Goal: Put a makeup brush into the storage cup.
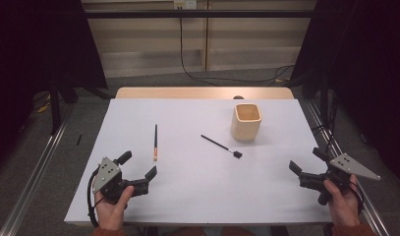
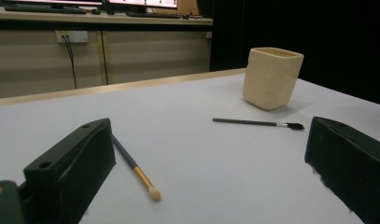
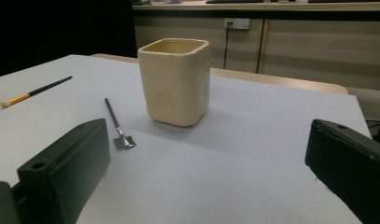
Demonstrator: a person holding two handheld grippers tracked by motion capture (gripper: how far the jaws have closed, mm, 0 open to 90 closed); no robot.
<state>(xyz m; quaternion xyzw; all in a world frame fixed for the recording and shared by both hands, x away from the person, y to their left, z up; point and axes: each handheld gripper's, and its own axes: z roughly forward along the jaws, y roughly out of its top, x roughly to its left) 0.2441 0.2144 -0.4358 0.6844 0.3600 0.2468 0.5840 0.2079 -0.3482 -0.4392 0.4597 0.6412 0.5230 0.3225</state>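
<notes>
Closest to the camera are the 2 hands coming in from the bottom edge, each holding a hand-held gripper. The left hand-held gripper (image 1: 138, 166) sits near the front-left corner of the desk (image 1: 187, 196), jaws spread wide and nothing between them. The right hand-held gripper (image 1: 308, 163) hangs at the front-right edge, jaws also spread wide with nothing in them.

Just ahead of the left one lies a thin brush with an orange band and a pale round tip (image 1: 155, 142), flat on the desk, tip end pointing back toward the person. In the left gripper view that brush (image 2: 134, 169) runs out from beside the left jaw, with the tip lying on the desk between the 2 jaws.

Further toward the middle there's a second brush, black handle with a small dark flat head (image 1: 222, 146), lying at a diagonal. Its head end sits near the front of a cream square cup (image 1: 246, 122) but isn't touching it. The cup stands upright toward the back-right of the desk, well apart from both grippers. The right gripper view looks straight at the cup (image 3: 176, 84), with the black brush (image 3: 116, 125) to its left and the orange-banded brush (image 3: 33, 92) further off.
</notes>
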